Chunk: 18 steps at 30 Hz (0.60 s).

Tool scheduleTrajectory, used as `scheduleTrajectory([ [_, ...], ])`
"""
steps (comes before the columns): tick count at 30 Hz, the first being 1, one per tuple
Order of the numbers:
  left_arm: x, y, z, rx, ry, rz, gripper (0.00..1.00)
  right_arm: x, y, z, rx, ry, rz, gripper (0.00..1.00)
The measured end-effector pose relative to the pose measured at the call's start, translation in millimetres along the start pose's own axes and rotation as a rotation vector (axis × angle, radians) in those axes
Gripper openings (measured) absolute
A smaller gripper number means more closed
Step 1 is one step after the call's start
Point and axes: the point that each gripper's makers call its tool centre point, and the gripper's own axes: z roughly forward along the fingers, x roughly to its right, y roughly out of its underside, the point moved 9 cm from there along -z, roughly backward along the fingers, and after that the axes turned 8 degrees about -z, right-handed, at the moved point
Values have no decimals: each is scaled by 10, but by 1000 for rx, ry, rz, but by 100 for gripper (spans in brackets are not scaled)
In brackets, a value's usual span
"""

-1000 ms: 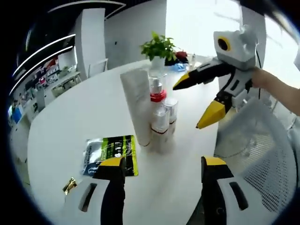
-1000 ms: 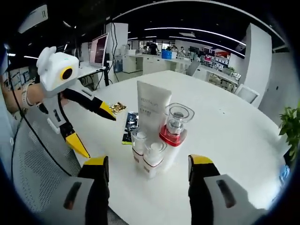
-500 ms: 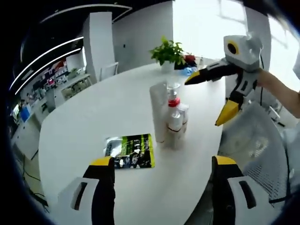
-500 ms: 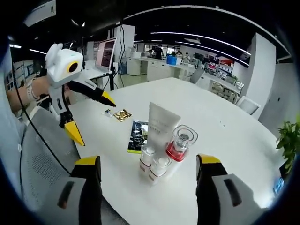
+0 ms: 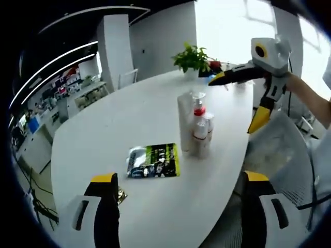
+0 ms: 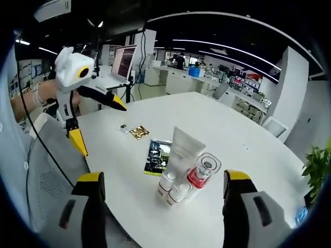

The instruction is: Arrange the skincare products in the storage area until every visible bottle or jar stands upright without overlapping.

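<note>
The skincare products stand upright in one tight cluster on the white table [image 5: 103, 129]: a white tube [image 6: 181, 155], a clear bottle with a red collar [image 6: 202, 173] and two small white bottles [image 6: 173, 187], touching or just beside one another. A green-and-black sachet [image 5: 154, 160] lies flat just beside the cluster; a small gold packet [image 6: 138, 132] lies farther off. A potted plant [image 5: 192, 58] stands at the far table edge.

The left gripper [image 5: 178, 214] has its jaws wide apart and holds nothing; the cluster lies well ahead, between the jaw lines. The right gripper [image 6: 163, 217] is likewise spread wide and empty, the cluster ahead and apart from both fingers.
</note>
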Motion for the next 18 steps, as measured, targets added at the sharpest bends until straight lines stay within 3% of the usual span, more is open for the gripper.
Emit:
scheduleTrajectory([
  [18, -135, 57, -157, 12, -6, -39, 97, -68, -190, 23, 5, -30, -19, 100],
])
